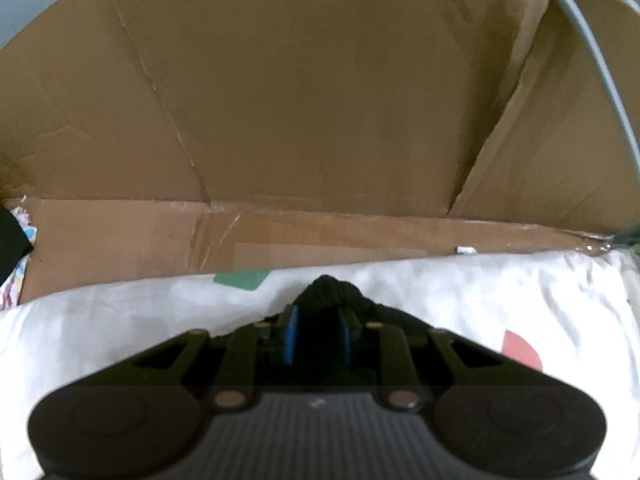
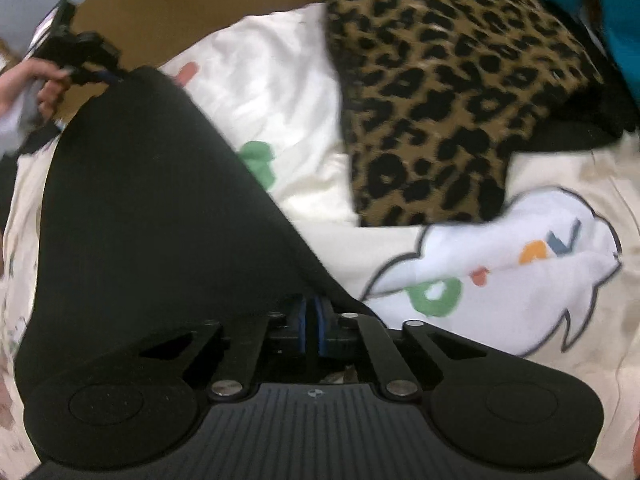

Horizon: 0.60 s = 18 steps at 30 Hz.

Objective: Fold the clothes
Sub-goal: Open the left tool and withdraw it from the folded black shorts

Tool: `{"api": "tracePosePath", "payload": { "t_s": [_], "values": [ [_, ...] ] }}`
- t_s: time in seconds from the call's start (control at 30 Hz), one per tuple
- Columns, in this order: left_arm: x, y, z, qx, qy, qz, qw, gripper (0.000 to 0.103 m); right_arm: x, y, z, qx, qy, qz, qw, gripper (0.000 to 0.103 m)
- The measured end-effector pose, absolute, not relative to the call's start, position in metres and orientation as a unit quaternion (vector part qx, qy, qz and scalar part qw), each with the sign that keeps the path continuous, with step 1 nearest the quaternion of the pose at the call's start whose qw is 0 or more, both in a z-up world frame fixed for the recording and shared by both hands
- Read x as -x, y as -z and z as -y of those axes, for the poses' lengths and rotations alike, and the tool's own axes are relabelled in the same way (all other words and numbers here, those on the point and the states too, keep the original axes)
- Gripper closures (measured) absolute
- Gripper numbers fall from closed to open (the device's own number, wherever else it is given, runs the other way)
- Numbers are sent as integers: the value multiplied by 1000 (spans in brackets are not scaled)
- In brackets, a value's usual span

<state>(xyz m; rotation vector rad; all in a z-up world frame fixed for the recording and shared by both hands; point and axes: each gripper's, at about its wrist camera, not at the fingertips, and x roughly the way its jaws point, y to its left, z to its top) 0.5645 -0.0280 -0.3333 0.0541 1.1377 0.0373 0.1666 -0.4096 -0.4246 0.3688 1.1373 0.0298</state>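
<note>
A black ribbed garment [image 2: 152,208] is stretched over the white printed bedsheet [image 2: 280,80] between my two grippers. In the right wrist view, my right gripper [image 2: 311,330] has its blue pads almost together, pinching the garment's near corner. The far corner runs up to my left gripper [image 2: 106,74], held by a person's hand [image 2: 24,84] at the upper left. In the left wrist view, my left gripper [image 1: 318,332] is shut on a bunched tip of the black garment [image 1: 328,294], just above the bedsheet [image 1: 500,300].
A leopard-print garment [image 2: 448,100] lies on the sheet to the right of the black one, with something teal [image 2: 600,8] behind it. A tall cardboard wall [image 1: 300,100] and cardboard flap [image 1: 120,240] stand just past the sheet's edge. A grey cable [image 1: 600,68] hangs at right.
</note>
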Motion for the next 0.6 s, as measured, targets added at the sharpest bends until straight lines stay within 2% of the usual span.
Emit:
{"api": "tracePosePath", "payload": {
  "t_s": [0.1, 0.27, 0.47, 0.6],
  "values": [
    [-556, 326, 20, -30, -6, -540, 841, 81, -165, 417, 408, -166, -9, -539, 826, 90],
    [-522, 292, 4, -38, 9, -532, 846, 81, -166, 400, 393, -143, -6, -526, 839, 77],
    [-487, 275, -11, -61, 30, -537, 841, 81, -179, 387, 360, -137, -41, -503, 852, 75],
    [-473, 288, -9, -71, 49, -546, 833, 81, -193, 393, 338, -134, -67, -503, 851, 75]
  ]
}}
